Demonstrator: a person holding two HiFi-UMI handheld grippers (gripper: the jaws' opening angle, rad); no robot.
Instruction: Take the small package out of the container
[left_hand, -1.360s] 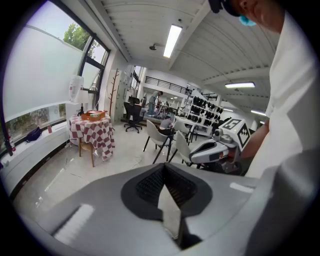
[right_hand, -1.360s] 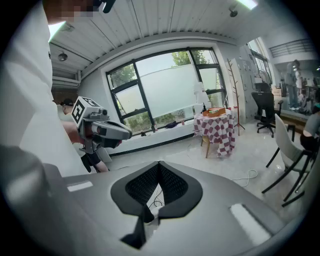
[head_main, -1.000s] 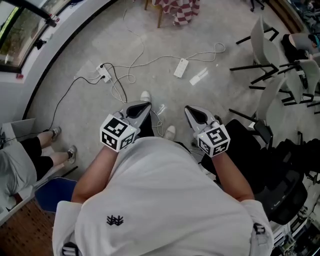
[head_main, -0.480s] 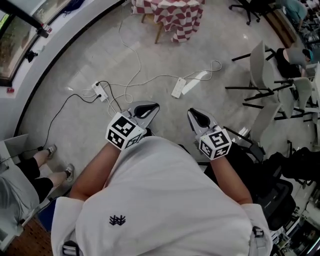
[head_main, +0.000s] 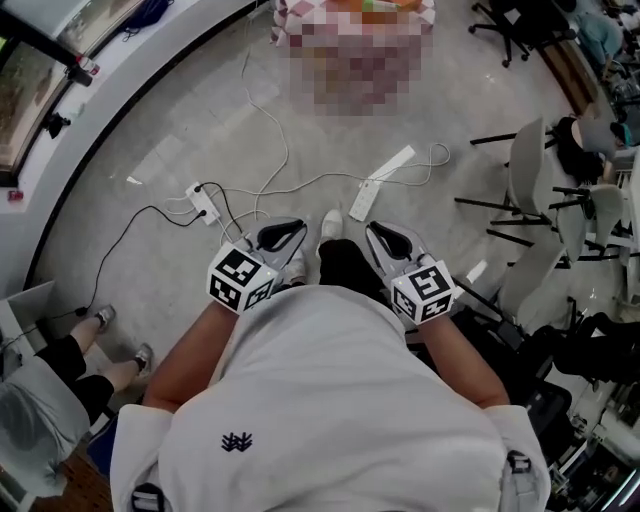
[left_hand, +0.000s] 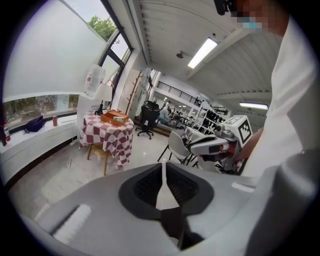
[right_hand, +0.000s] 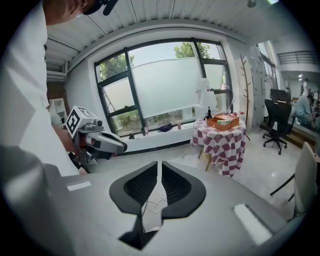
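Plainly, the container (right_hand: 219, 125) is not within reach of either tool: it sits on top of the checked table (right_hand: 224, 145), well apart from you across open floor. From the left gripper (left_hand: 163, 167) the table lies ahead and left of the jaw line. From the right gripper (right_hand: 159, 167) it lies ahead and right of it, so the target is roughly dead ahead, between your two hands, with neither clearly nearer. A pale green thing (right_hand: 223, 121) shows inside the box, probably the package, though it is too small to be sure, and its long axis cannot be read from here. Your left jaws are closed to a hairline slit with nothing in them. Your right jaws have just been opening and stand a narrow gap apart, also empty. You must close the distance before any reach, and the right hand looks the readier one.
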